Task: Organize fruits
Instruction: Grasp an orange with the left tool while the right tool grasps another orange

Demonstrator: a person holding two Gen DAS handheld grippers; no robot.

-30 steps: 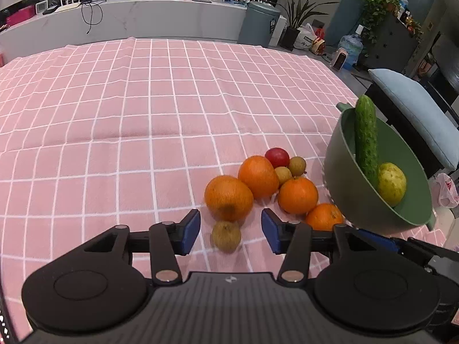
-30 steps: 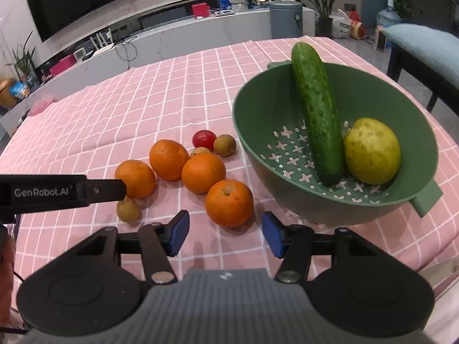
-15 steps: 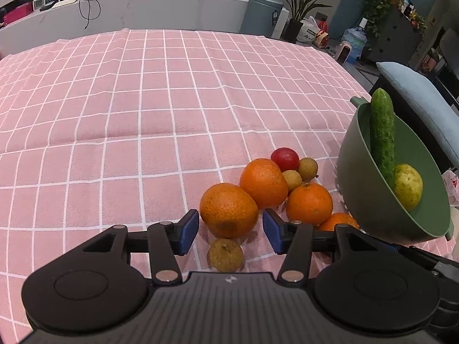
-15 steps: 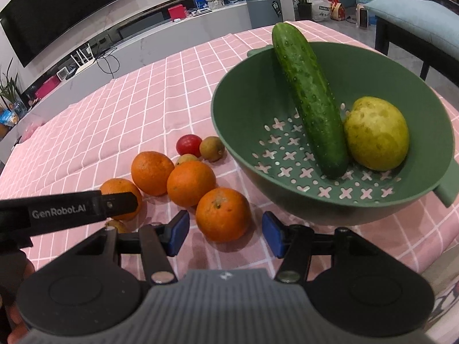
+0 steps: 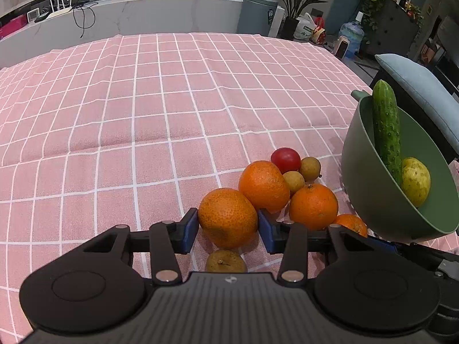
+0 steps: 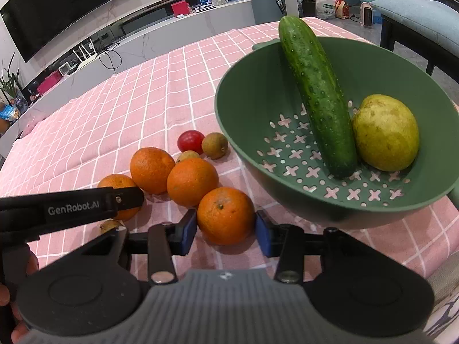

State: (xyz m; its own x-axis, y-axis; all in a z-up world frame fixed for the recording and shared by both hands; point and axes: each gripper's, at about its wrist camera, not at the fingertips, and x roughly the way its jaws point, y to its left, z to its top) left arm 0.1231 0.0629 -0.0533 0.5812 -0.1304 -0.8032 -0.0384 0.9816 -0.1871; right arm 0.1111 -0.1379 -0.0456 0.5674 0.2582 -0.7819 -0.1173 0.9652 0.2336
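Observation:
Several oranges lie in a cluster on the pink checked cloth beside a green colander (image 6: 373, 66). My left gripper (image 5: 228, 230) is open, its blue pads on either side of the nearest orange (image 5: 228, 217). My right gripper (image 6: 226, 230) is open, its pads around another orange (image 6: 225, 215). The colander (image 5: 361, 177) holds a cucumber (image 6: 315, 97) and a yellow-green pear (image 6: 384, 136). A red tomato (image 6: 190, 140) and small brown fruits (image 6: 214, 145) lie behind the oranges. One brown fruit (image 5: 226, 261) sits just under my left gripper.
The left gripper's arm (image 6: 68, 206) crosses the left of the right wrist view. A blue-cushioned chair (image 5: 424, 94) stands past the table's right edge. A counter with a bin (image 5: 258, 14) and plants runs along the back.
Both grippers have moved forward and down. Each now has an orange between its open pads. The fruits have not moved.

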